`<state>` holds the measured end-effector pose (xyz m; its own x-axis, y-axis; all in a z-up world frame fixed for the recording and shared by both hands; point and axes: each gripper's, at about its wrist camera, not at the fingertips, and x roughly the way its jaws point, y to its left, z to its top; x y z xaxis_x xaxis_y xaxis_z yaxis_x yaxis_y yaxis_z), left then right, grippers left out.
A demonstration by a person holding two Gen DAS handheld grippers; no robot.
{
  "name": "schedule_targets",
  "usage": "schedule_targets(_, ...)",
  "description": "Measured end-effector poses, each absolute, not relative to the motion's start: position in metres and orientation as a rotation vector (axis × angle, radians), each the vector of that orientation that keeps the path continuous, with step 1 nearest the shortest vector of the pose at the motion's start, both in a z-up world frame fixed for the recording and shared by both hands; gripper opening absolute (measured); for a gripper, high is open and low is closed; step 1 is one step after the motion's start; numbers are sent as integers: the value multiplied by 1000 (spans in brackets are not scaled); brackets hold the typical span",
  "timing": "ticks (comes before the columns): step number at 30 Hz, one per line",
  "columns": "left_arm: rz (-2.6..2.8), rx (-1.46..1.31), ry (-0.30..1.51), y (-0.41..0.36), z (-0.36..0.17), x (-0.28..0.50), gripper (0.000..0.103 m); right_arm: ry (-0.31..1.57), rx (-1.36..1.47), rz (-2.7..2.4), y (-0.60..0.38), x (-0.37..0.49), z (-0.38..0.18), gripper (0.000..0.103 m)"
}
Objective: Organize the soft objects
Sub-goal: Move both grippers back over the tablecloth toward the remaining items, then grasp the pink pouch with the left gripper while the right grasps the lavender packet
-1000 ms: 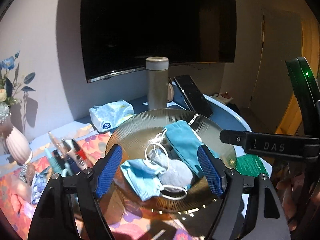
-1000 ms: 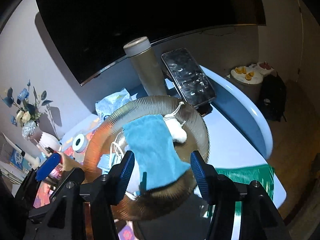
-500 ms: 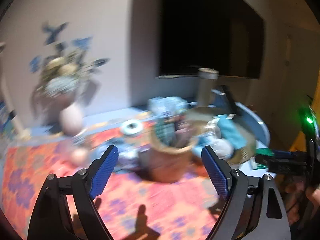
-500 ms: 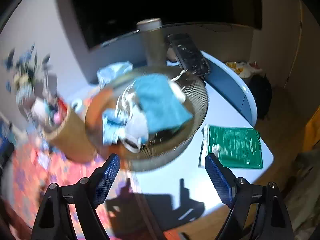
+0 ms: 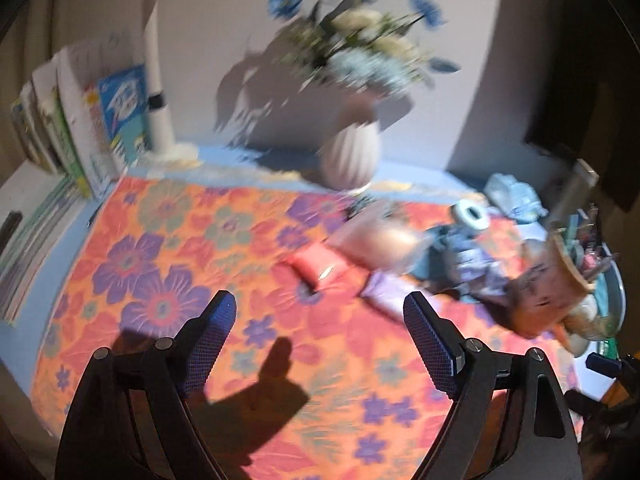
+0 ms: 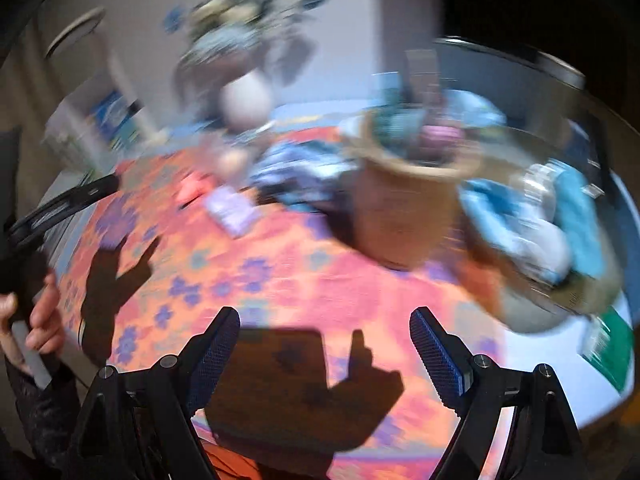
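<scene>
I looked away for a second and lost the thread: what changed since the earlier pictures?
Both grippers swung left, away from the glass bowl, out over the floral cloth. The left gripper and right gripper stayed open and empty; the blue cloths stayed in the bowl.

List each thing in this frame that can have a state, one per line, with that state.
left tool: open, holding nothing, above the floral cloth
right tool: open, holding nothing
red pouch: lying flat on the cloth
lilac pouch: lying on the cloth beside the red one
tan basket: upright, stuffed with items
glass dish: holds blue and white cloth pieces
vase: upright, holding flowers
</scene>
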<state>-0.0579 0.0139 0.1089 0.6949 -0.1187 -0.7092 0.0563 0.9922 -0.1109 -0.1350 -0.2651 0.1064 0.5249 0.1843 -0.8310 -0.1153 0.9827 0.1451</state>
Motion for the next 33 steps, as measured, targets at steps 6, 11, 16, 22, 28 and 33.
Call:
schedule_targets(6,-129,-106,863,21,72,-28,85,1007,46,381,-199,-91,77,86)
schedule_targets(11,-143,-130,898,17,49,1,85,998,81,427,-181,-52,58,86)
schedule_targets(16,-124,-109,919,3,31,27,85,999,86,442,-174,-22,41,86)
schedule_targets(22,-97,-84,910,-6,21,47,85,966,49,412,-168,-4,27,86)
schedule_targets(28,-92,-118,907,-2,17,55,85,962,-15,421,-153,8,21,86)
schedule_targets(33,-85,-138,908,2,15,57,76,947,-67,435,-139,14,20,85)
